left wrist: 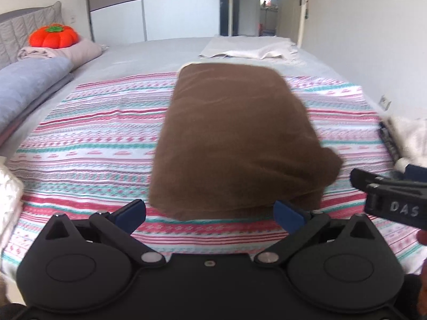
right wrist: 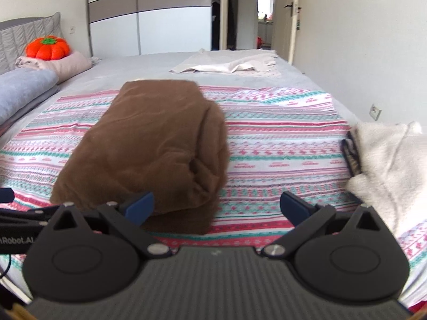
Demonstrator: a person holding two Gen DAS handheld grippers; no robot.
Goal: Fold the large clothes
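Note:
A brown garment [left wrist: 234, 138] lies folded into a thick oblong bundle on the striped pink, teal and white cover [left wrist: 88, 144]. My left gripper [left wrist: 210, 214] hangs open just short of the bundle's near edge, nothing between its blue fingertips [left wrist: 132, 212]. In the right wrist view the same brown garment [right wrist: 149, 144] lies left of centre, its folded layers showing at the near right corner. My right gripper [right wrist: 217, 208] is open too, its left fingertip [right wrist: 141, 208] over the bundle's near corner. The right gripper's body [left wrist: 392, 197] enters the left view from the right.
A white fluffy garment [right wrist: 389, 165] lies at the bed's right edge over a dark patterned item [right wrist: 351, 154]. A pale flat cloth [right wrist: 229, 65] rests at the far end. Pillows [left wrist: 32, 80] and an orange pumpkin cushion [left wrist: 53, 36] sit far left. A wardrobe and open doorway stand behind.

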